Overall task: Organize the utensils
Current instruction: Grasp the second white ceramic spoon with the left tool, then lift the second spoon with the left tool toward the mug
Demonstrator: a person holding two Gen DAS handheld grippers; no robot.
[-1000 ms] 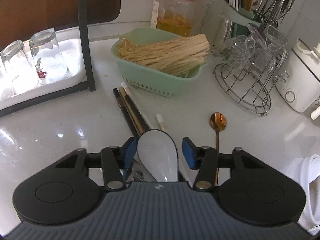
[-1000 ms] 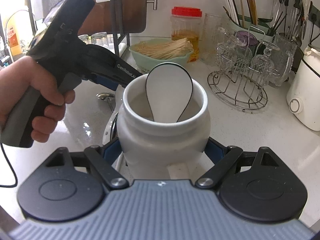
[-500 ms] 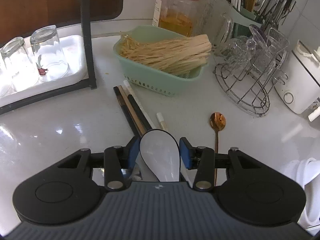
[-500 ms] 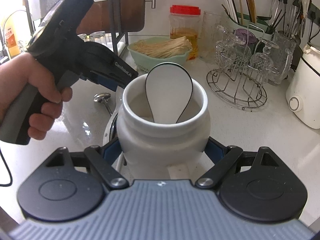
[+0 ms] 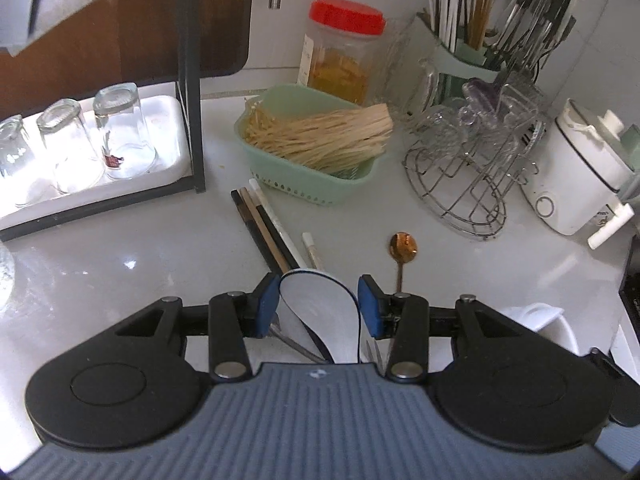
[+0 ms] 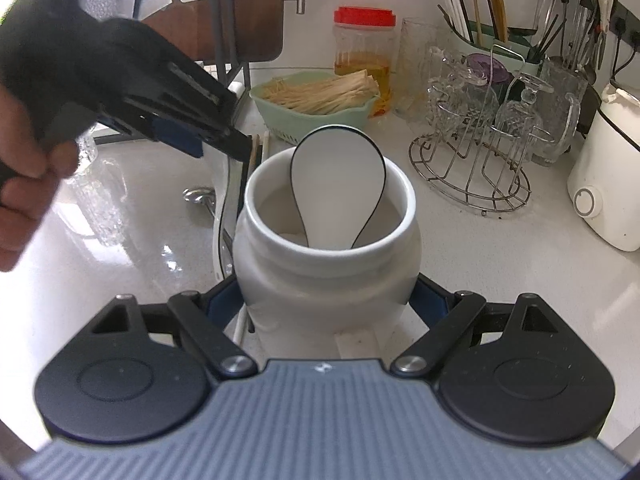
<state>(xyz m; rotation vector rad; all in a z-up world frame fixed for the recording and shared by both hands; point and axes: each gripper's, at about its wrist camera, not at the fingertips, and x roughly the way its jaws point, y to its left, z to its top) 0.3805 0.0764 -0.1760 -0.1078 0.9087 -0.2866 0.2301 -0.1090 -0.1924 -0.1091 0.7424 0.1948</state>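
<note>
Counter (image 5: pixel 120 264): pale, glossy; bare stretch at left front, crowded along back wall.
Glasses (image 5: pixel 120 136): three, upside down on white tray inside black frame, far left.
Basket (image 5: pixel 320 184): one, green, heaped with pale sticks, mid-back.
Jar (image 5: pixel 344 52): one, red lid, behind basket.
Wire rack (image 5: pixel 460 196): one, hung with clear glassware, right of basket.
Holder (image 5: pixel 460 56): one, green, chopsticks and utensils standing in it, back corner.
Appliance (image 5: pixel 576 184): one, white, at right edge.
Chopsticks (image 5: pixel 264 224): five or so loose sticks lying on counter before basket.
Gold spoon (image 5: pixel 403 248): one, flat on counter, right of chopsticks.
Left gripper (image 5: pixel 319 306): pads pinching white spoon (image 5: pixel 320 308) by its bowl edges, lifted above chopsticks.
Right gripper (image 6: pixel 328 300): fingers clamped on both sides of white crock (image 6: pixel 326 276).
Second white spoon (image 6: pixel 338 192): one, upright in crock, bowl above rim.
Metal spoon (image 6: pixel 198 196): one, on counter left of crock.
Open room: clear counter right of crock up to rack.
</note>
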